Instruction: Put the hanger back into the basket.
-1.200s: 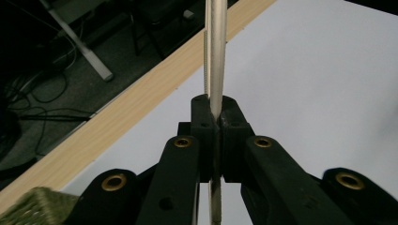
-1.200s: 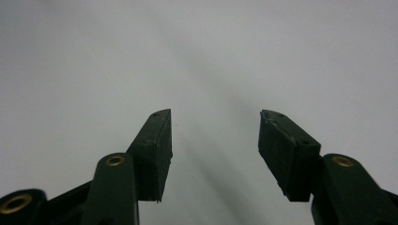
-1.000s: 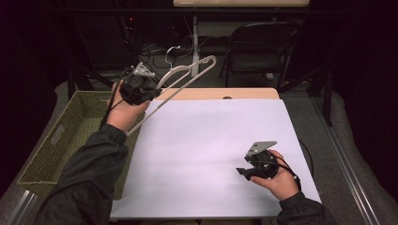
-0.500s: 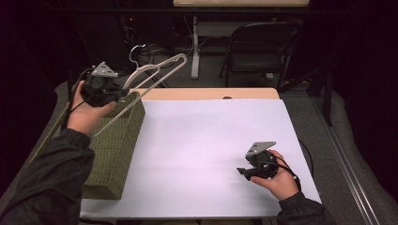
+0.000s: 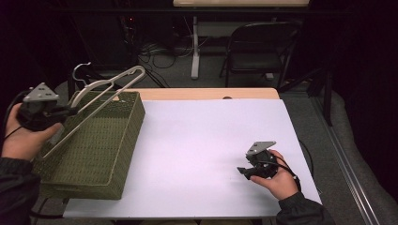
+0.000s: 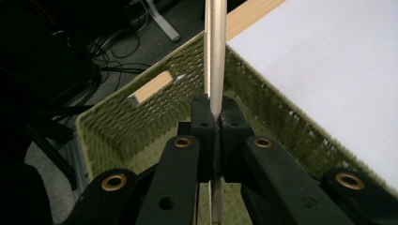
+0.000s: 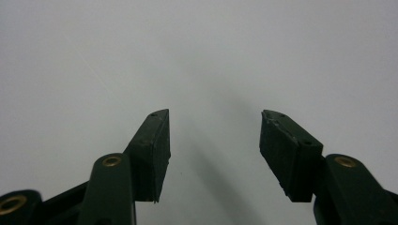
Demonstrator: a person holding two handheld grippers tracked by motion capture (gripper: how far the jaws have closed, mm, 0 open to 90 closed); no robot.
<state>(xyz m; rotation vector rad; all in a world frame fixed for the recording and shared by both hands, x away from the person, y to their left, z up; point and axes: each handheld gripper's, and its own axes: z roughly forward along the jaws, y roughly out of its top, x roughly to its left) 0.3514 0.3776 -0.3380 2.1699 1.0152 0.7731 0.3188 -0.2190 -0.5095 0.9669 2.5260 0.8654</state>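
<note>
My left gripper [image 5: 69, 110] is shut on a pale wooden hanger [image 5: 105, 86] with a metal hook, held at the far left above a green woven basket [image 5: 101, 154]. In the left gripper view the hanger's flat bar [image 6: 215, 56] runs up from between the closed jaws [image 6: 215, 117], over the basket's inside [image 6: 141, 126]. The basket rests on the left end of the white table [image 5: 206, 140]. My right gripper [image 5: 242, 171] rests low over the table at the front right. It is open, and only white tabletop [image 7: 197, 61] lies between its fingers [image 7: 152, 150].
A strip of bare wood [image 5: 206, 93] runs along the table's far edge. Behind the table stand a dark folding chair [image 5: 256, 51] and a white table leg [image 5: 195, 47], with cables on the floor. The floor drops away left of the basket.
My left gripper has carried the hanger leftward and lower. The basket looks to have moved right, onto the table's left end. The right gripper has stayed still.
</note>
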